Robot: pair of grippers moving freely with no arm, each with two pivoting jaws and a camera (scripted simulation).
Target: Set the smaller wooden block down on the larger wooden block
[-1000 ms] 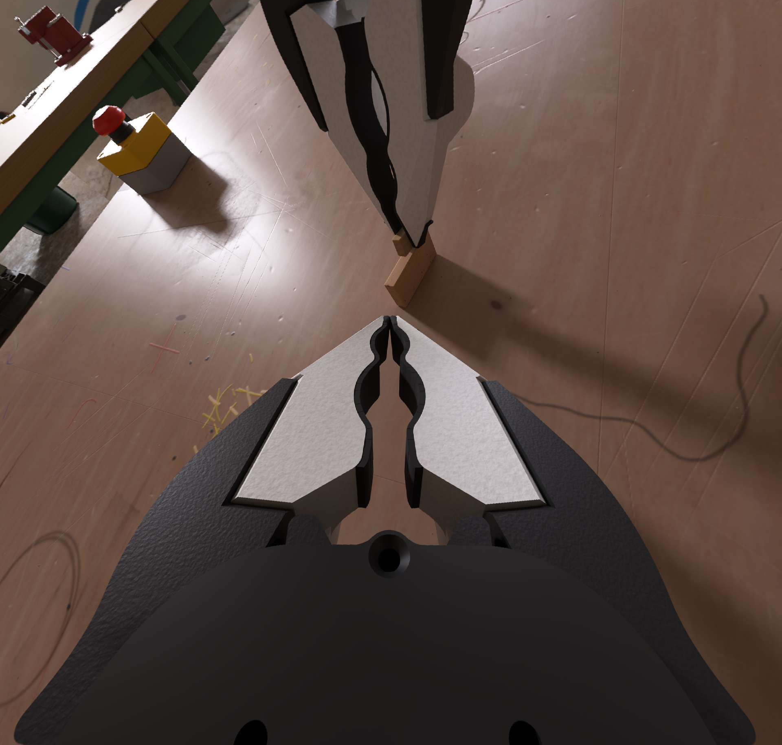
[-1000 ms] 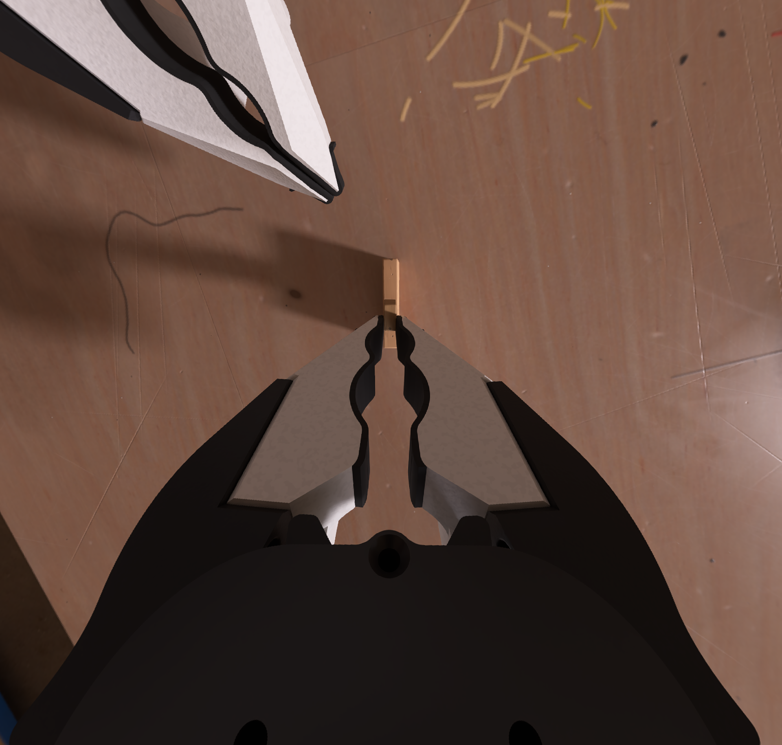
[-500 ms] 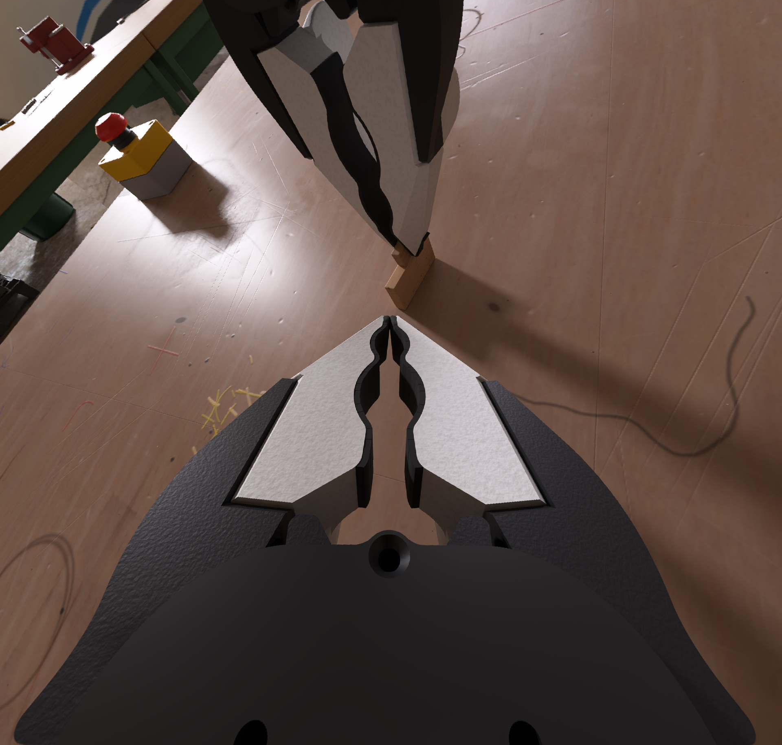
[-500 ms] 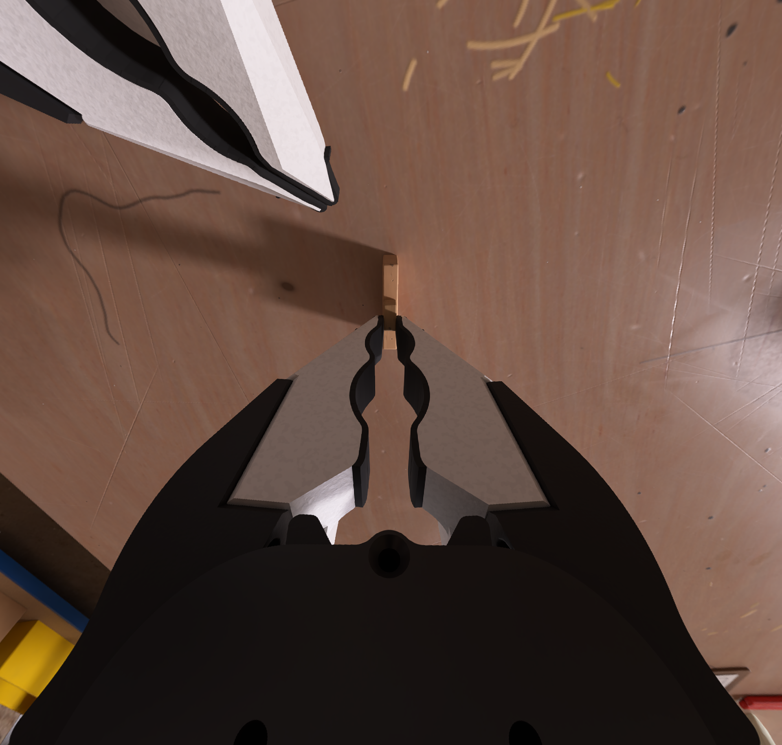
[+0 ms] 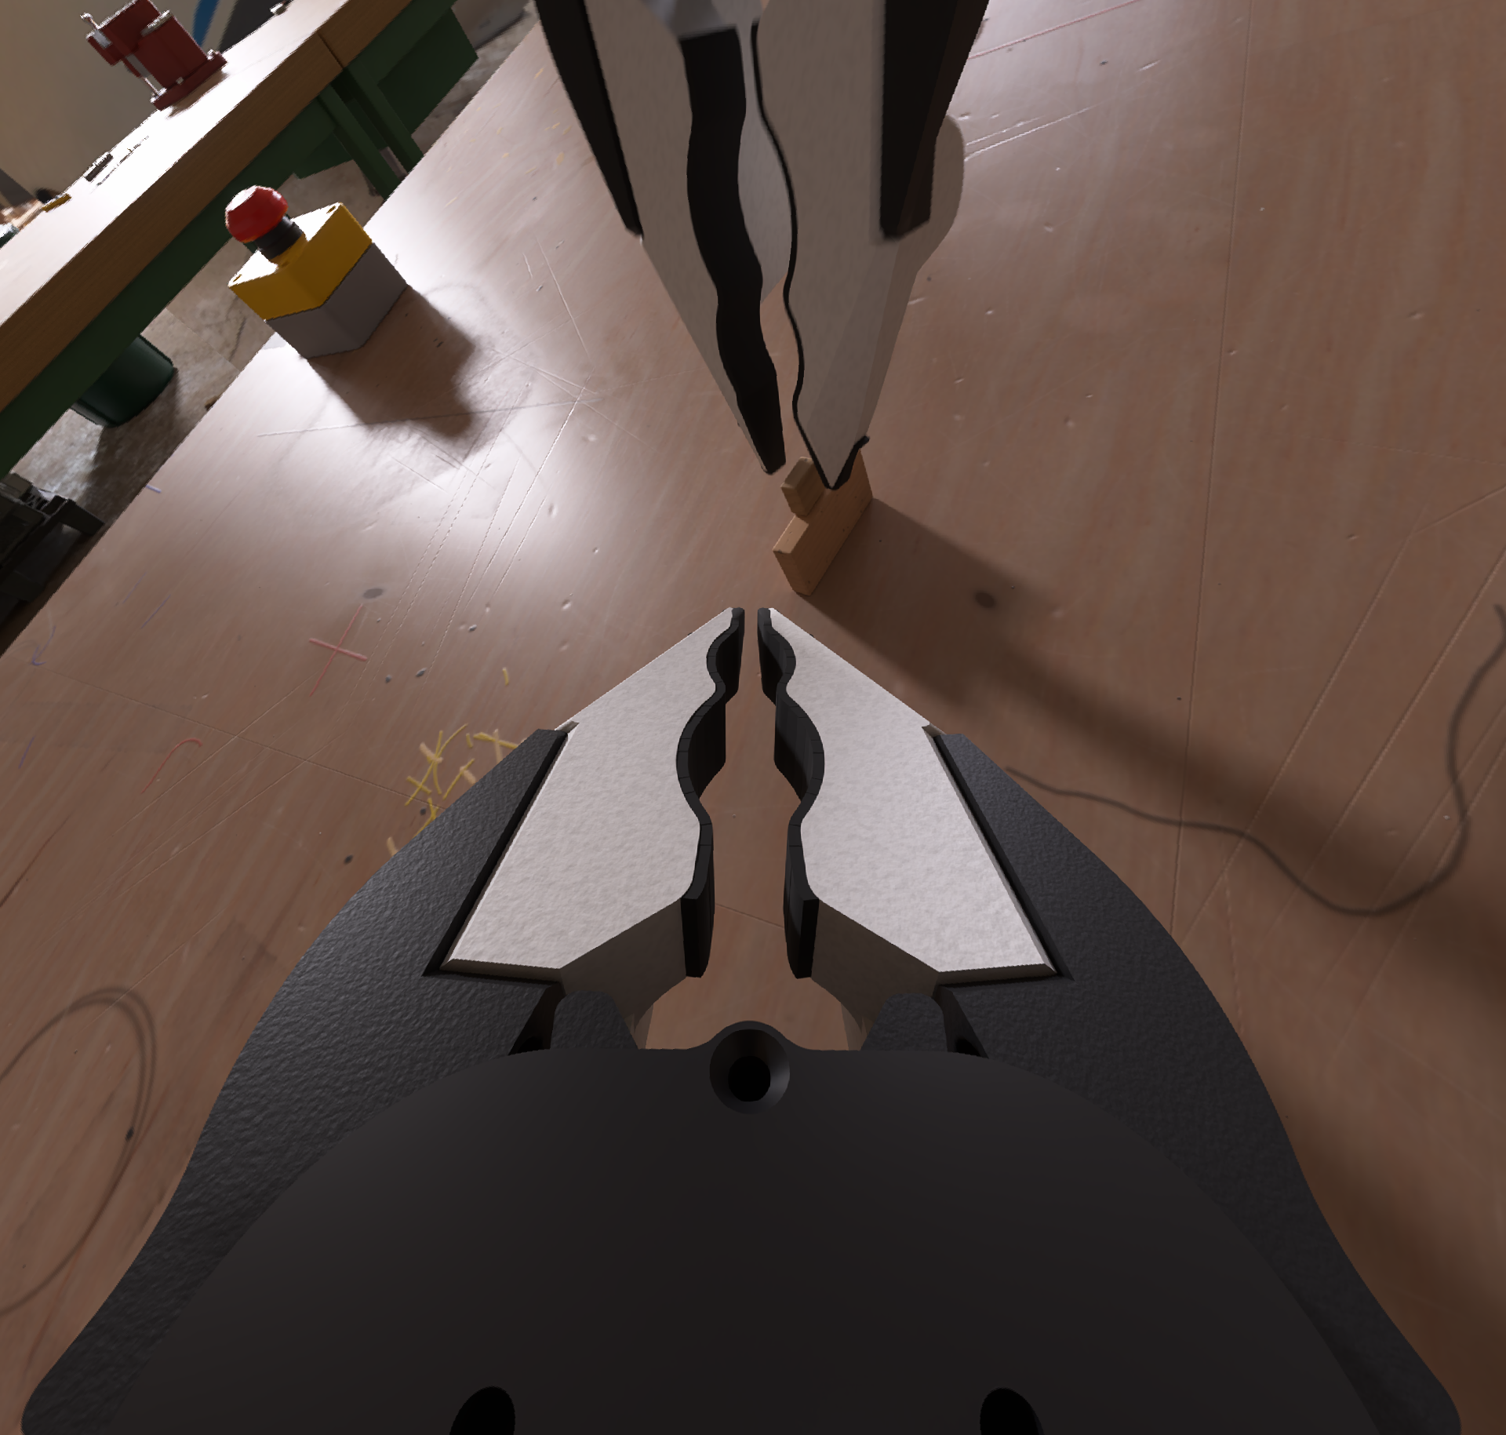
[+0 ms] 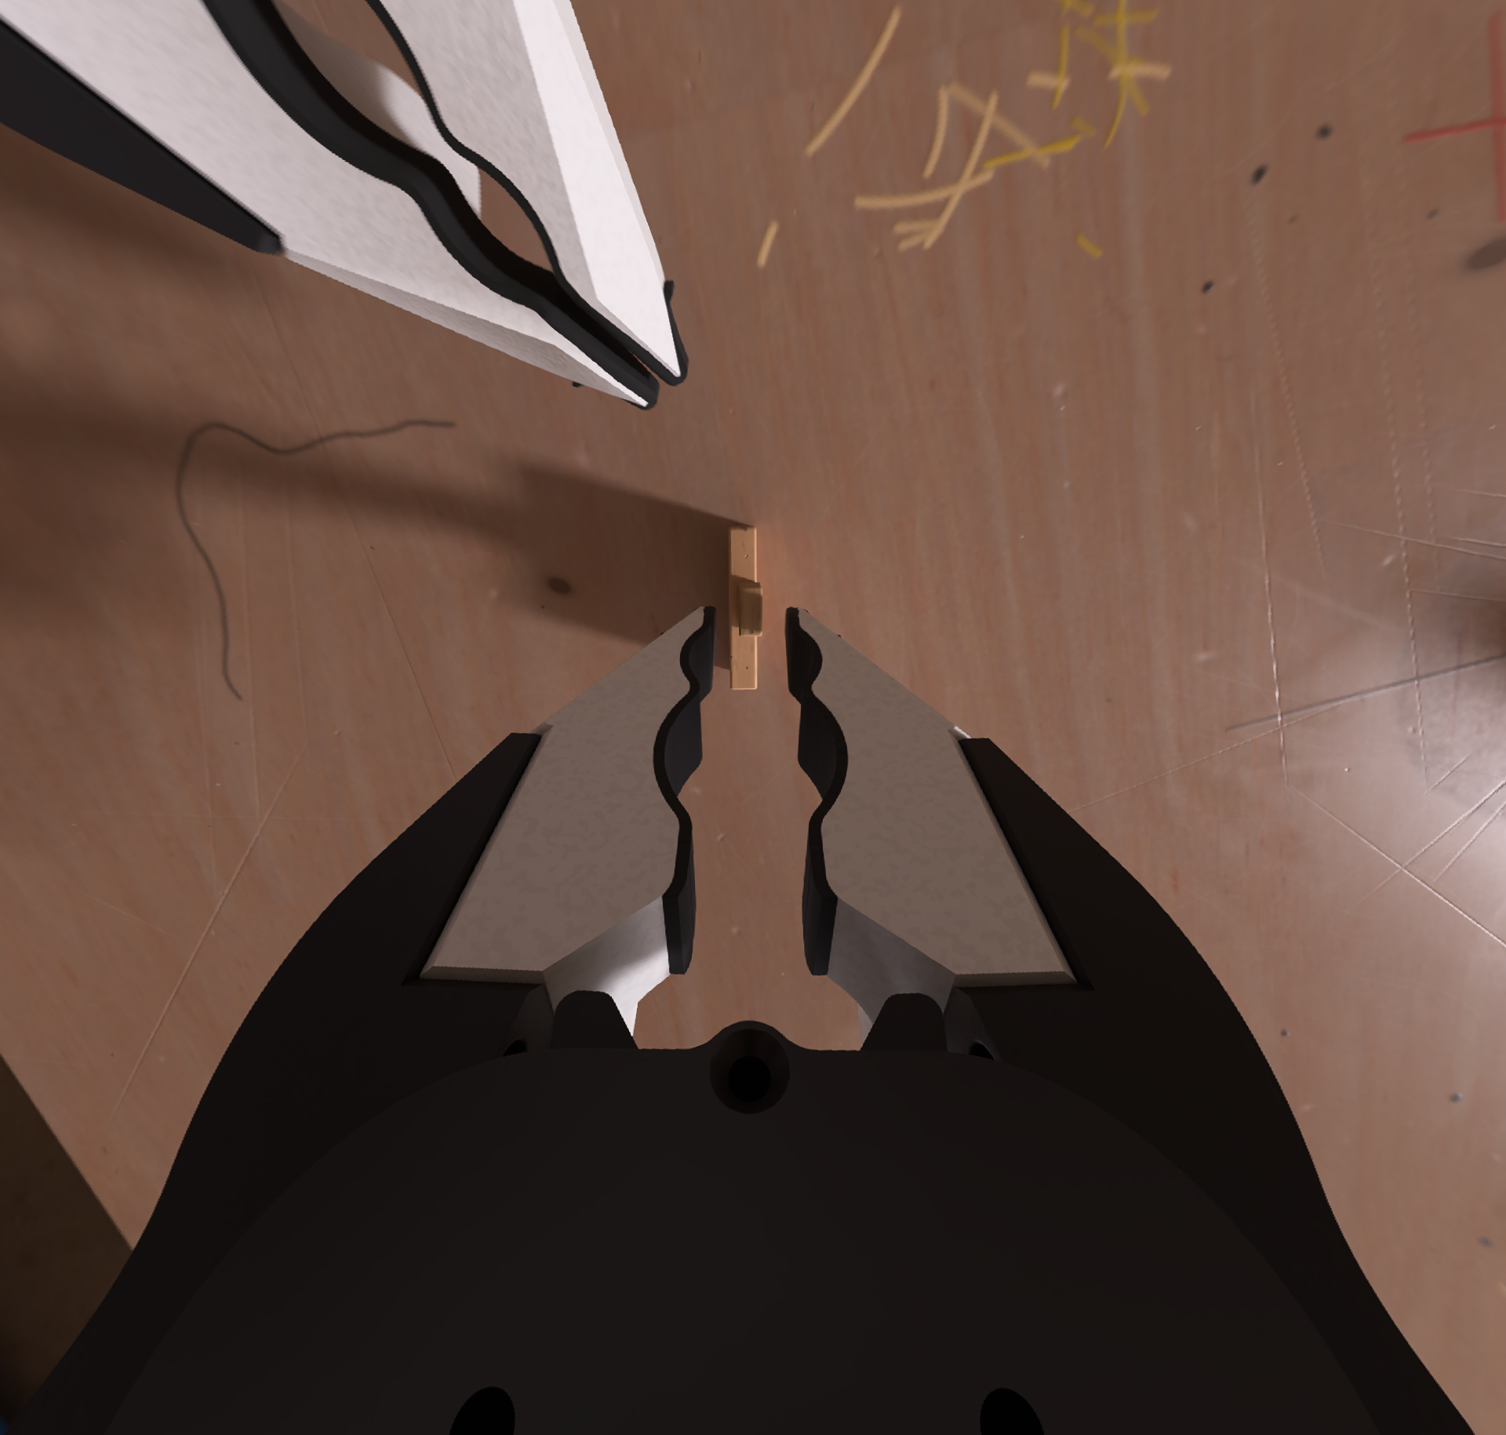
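The larger wooden block (image 5: 819,536) lies on the brown table top. The smaller wooden block (image 5: 794,487) sits on top of it. In the right wrist view the larger block (image 6: 743,662) is a thin pale strip with the smaller block (image 6: 750,605) on its middle. My right gripper (image 6: 747,617) is open, one fingertip on either side of the smaller block and neither touching it. In the left wrist view it (image 5: 803,471) comes down from above onto the blocks. My left gripper (image 5: 750,617) is shut and empty, just short of the blocks. It shows in the right wrist view (image 6: 660,385) too.
A yellow and grey box with a red button (image 5: 314,287) stands at the left. Behind it is a wooden bench on a green frame (image 5: 204,140) with a red vise (image 5: 151,51). Yellow shavings (image 5: 444,768) and a dark wire (image 5: 1385,866) lie on the table.
My right gripper has opened and let go of the smaller block, which now rests on the larger block. The left gripper has stayed in place.
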